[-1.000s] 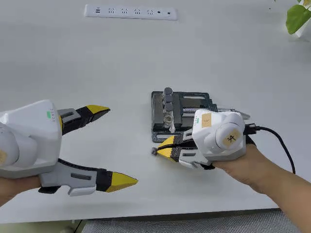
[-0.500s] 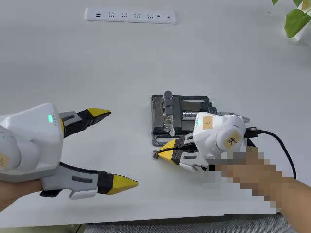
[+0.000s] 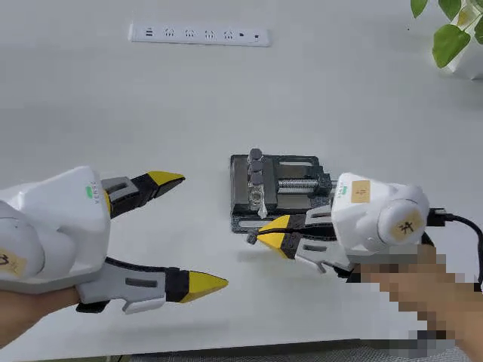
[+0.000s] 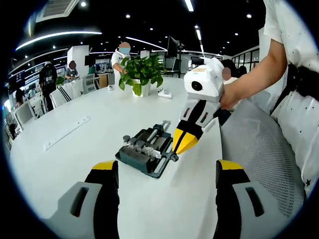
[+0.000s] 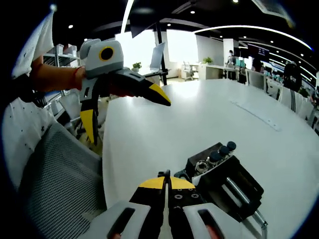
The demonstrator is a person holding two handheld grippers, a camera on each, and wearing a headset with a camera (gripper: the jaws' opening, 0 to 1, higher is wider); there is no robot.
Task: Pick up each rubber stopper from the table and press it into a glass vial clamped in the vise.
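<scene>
- We see the right gripper (image 3: 270,231) low over the bench (image 3: 151,105), its jaws pinched all but shut on a small dark grey piece at the very tips, which we take for a rubber stopper (image 3: 251,238).
- The left gripper (image 3: 187,231) hangs well off to the left with its jaws spread wide and nothing between them.
- The vise (image 3: 290,188) sits just beyond the right jaws. It clamps a row of upright glass vials running away from us along its left side.
- The nearest one, the open vial (image 3: 259,199), looks clear and uncapped. The capped vials (image 3: 256,164) behind it carry dark stoppers.
- The relation that matters: in the right gripper view the open vial (image 5: 201,166) lies just ahead of the tips and a little to their right, near but not touching.
- The vial's long axis stands upright with its mouth up, while the jaws point nearly level, so we judge the stopper must be lifted over the mouth and pressed straight down.
- The right gripper is much the nearer, and we judge this move is its own.
</scene>
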